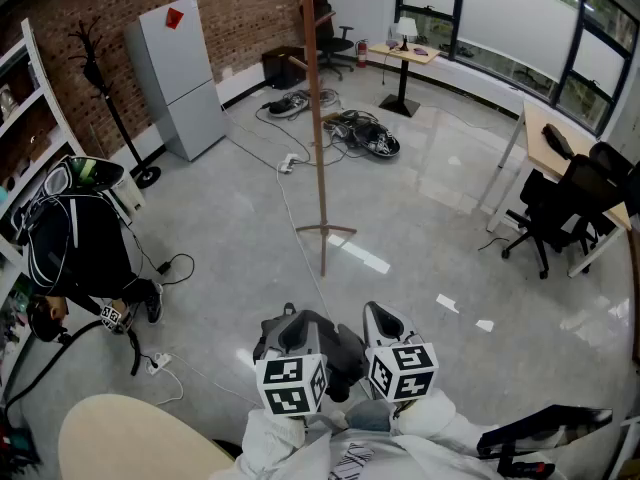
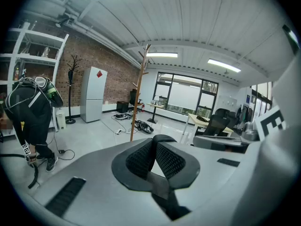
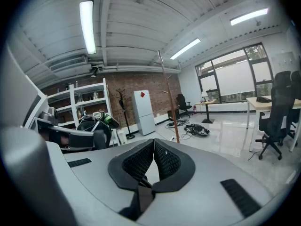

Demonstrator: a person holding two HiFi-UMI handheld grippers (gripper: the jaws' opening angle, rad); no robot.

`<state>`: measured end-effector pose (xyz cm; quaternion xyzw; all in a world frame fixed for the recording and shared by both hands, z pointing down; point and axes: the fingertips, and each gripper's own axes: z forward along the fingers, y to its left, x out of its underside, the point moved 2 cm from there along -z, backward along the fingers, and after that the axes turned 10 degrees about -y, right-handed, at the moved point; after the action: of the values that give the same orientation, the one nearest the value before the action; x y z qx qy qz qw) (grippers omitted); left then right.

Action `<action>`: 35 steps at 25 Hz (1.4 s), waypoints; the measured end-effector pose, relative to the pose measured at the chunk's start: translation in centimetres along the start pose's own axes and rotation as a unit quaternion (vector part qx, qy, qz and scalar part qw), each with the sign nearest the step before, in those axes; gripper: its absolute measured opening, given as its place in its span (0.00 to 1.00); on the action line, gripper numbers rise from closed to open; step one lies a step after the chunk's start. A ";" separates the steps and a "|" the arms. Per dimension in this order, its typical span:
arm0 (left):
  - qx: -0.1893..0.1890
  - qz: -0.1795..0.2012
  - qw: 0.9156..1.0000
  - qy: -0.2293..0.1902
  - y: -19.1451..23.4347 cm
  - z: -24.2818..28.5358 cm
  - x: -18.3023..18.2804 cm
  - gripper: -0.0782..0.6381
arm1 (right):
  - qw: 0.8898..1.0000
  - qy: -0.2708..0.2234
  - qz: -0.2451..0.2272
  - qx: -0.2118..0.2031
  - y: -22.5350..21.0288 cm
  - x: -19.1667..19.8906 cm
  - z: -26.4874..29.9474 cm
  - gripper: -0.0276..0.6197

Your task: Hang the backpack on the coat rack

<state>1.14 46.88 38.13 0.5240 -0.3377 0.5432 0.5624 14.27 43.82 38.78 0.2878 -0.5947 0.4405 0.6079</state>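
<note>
A tall wooden coat rack (image 1: 318,118) stands on the grey floor in the middle of the room, and it shows in the left gripper view (image 2: 137,93) and the right gripper view (image 3: 169,98). Beyond its foot a dark bundle (image 1: 365,133) that looks like the backpack lies among cables; it shows too small to be sure. My left gripper (image 1: 300,328) and right gripper (image 1: 385,323) are held side by side close to my body, far from the rack. The left gripper (image 2: 154,142) is shut on nothing, and so is the right gripper (image 3: 154,142).
A person in black (image 1: 75,238) bends over by white shelves at the left. A black coat stand (image 1: 105,98) and a grey fridge (image 1: 180,73) stand by the brick wall. Desks and office chairs (image 1: 560,208) are at the right. A cable (image 1: 290,198) runs across the floor.
</note>
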 end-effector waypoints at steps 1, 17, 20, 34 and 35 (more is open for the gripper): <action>-0.001 0.000 1.000 0.000 0.4 0.2 0.0 0.13 | 1.000 0.001 0.001 -0.002 0.3 0.1 0.4 0.06; -0.008 -0.007 1.000 0.000 3.3 5.4 -1.1 0.13 | 1.000 -0.008 0.006 0.005 -1.2 -0.6 6.1 0.06; -0.010 -0.008 1.000 0.000 3.8 7.0 -1.6 0.13 | 1.000 -0.011 0.006 0.006 -1.7 -0.9 7.7 0.06; -0.023 -0.004 1.000 -0.005 5.1 15.0 -4.5 0.13 | 1.000 -0.005 0.013 -0.012 -5.0 -2.6 16.8 0.06; -0.024 -0.003 1.000 -0.005 5.2 15.6 -4.6 0.13 | 1.000 -0.004 0.015 -0.013 -5.3 -2.7 17.5 0.06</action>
<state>-1.81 30.05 38.36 0.5139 -0.3516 0.5306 0.5752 10.95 25.70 39.32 0.2731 -0.6070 0.4403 0.6026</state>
